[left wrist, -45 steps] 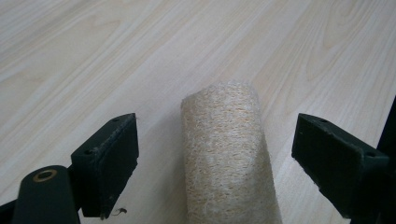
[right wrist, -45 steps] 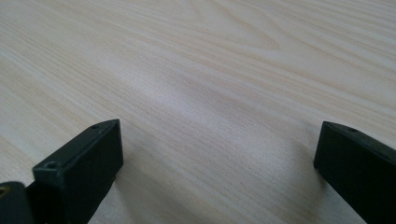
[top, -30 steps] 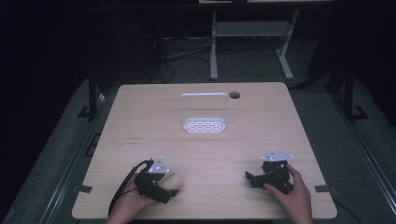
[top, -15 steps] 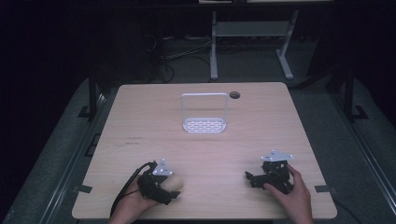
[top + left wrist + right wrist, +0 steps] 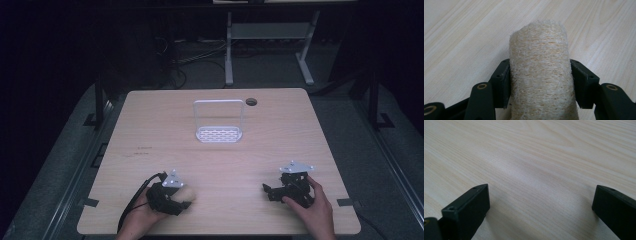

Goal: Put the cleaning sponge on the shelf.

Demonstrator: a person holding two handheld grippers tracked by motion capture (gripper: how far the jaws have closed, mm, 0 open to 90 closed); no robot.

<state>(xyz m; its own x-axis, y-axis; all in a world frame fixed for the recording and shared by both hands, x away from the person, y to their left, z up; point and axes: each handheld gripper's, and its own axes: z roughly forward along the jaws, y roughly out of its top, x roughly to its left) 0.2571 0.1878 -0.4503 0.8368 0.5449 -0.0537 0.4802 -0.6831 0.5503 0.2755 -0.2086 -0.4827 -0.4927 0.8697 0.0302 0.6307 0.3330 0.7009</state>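
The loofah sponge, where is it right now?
In the high view the loofah sponge lies at the table's near left, between the left gripper's jaws, which have just been closing and now touch both its sides, well short of the white rack.

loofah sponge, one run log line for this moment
left tool: closing, pads on loofah sponge | right tool: open, empty | rack: far, untouched

Only the white rack [image 5: 219,122] stands mid-table [image 5: 150,125], all around it bare.

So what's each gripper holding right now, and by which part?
The left gripper has just closed on the loofah sponge, pads against its long sides near the middle. The right gripper stands open over bare table.
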